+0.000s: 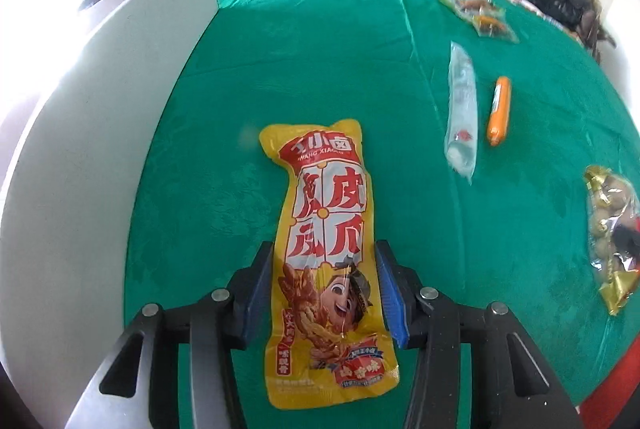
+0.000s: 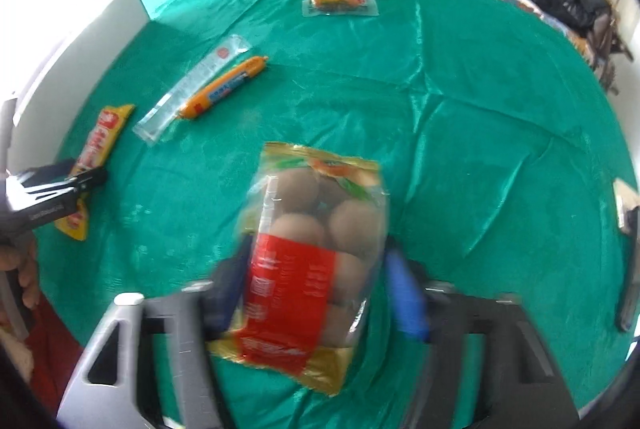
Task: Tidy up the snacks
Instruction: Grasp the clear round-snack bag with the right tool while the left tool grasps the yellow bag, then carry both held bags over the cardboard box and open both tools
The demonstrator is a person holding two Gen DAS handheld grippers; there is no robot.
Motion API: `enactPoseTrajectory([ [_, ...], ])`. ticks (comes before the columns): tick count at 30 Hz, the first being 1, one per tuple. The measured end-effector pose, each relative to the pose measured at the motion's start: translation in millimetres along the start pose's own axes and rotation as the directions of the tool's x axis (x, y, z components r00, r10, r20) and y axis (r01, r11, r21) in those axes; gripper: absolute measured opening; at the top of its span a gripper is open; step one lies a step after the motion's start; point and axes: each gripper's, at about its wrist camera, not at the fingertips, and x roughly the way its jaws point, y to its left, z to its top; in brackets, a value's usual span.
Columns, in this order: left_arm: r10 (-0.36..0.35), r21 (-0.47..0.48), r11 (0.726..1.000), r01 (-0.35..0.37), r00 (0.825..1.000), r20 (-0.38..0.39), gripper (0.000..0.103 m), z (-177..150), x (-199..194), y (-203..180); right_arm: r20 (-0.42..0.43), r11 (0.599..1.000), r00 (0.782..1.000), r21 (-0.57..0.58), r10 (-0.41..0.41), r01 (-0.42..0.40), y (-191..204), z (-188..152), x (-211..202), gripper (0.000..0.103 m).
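Left wrist: left hand-held gripper clamps yellow snack packet

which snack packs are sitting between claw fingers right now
Two: the long yellow chicken-feet pack in the left claw, and the bag of brown round snacks in the right claw. The others lie untouched.

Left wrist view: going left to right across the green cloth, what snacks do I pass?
Yellow chicken-feet packet between the left gripper fingers → clear long packet → orange sausage → bag of round brown snacks at the right edge.
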Motion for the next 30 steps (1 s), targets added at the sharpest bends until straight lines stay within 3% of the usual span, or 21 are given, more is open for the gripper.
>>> enactPoseTrajectory([
  [3, -0.048, -0.039, 0.998, 0.048, 0.999, 0.005, 0.048, -12, -6, 9, 0.025, 0.998, 0.998, 0.035, 0.059, -0.06, 0, -14, -14, 0.051],
  [6, -0.168, -0.115, 0.979, 0.169, 0.986, 0.018, 0.048, -27, -20, 22, 0.076, 0.97, 0.977, 0.128, 0.2, -0.209, -7, -30, -28, 0.051],
  [9, -0.233, -0.147, 0.961, 0.236, 0.972, 0.035, 0.048, -37, -36, 27, 0.1, 0.955, 0.967, 0.161, 0.236, -0.25, -7, -40, -34, 0.051],
  [17, -0.337, -0.2, 0.907, 0.371, 0.923, 0.185, 0.048, -46, -107, 62, 0.15, 0.906, 0.918, 0.166, 0.366, -0.389, 29, -19, -51, 0.051],
  [22, -0.305, -0.25, 0.892, 0.376, 0.91, 0.282, 0.048, -52, -148, 114, 0.126, 0.894, 0.894, 0.079, 0.431, -0.442, 83, -17, -53, 0.051],
  [25, -0.244, -0.301, 0.892, 0.338, 0.919, 0.309, 0.048, -59, -164, 154, 0.097, 0.877, 0.876, 0.043, 0.473, -0.478, 114, -20, -50, 0.051],
  [30, -0.106, -0.424, 0.871, 0.248, 0.938, 0.33, 0.048, -73, -172, 234, 0.111, 0.828, 0.822, -0.005, 0.558, -0.561, 162, 7, -65, 0.051],
])
